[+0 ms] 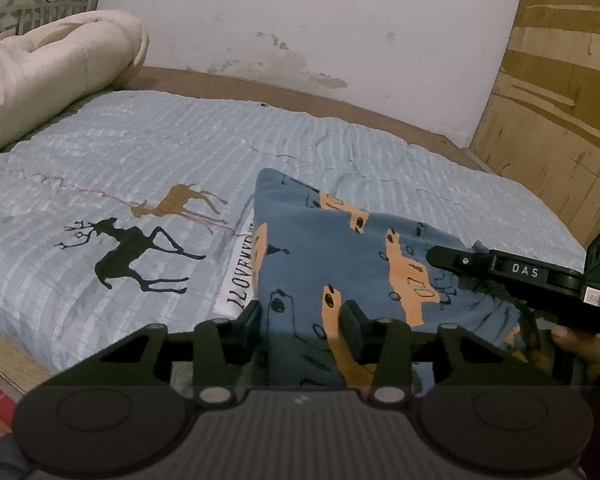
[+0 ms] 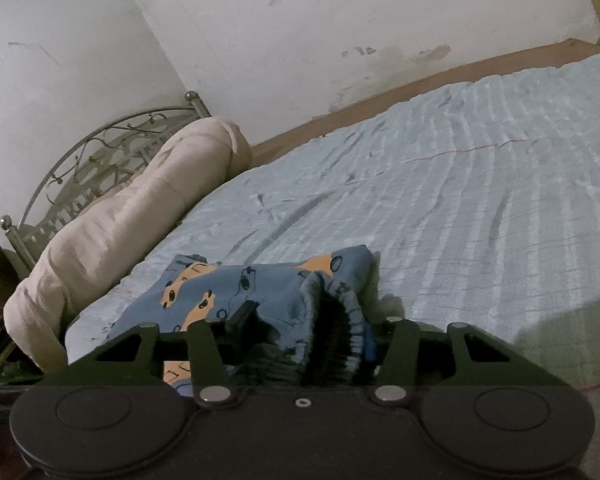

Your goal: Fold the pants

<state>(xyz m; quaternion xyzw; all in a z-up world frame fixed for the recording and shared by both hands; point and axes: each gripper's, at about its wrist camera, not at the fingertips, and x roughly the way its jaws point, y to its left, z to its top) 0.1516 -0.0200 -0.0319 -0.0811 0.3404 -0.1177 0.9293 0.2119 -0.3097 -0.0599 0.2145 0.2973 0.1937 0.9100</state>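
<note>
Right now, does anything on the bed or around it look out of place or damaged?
The white wall behind the bed is stained, with paint flaking near its base. The beige rolled quilt lies along the headboard, which seems deliberate. The blue patterned pants lie bunched and part-folded on the light blue bedspread.

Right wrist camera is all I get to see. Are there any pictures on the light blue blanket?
Observer: Yes! The left wrist camera shows a black deer and a tan deer printed on the blanket.
Child: Cool! Is there any writing too?
Observer: A white strip with black letters peeks out right beside the pants.
Child: Where's the other claw?
Observer: The left claw has the near edge of the pants between its fingers.
</note>
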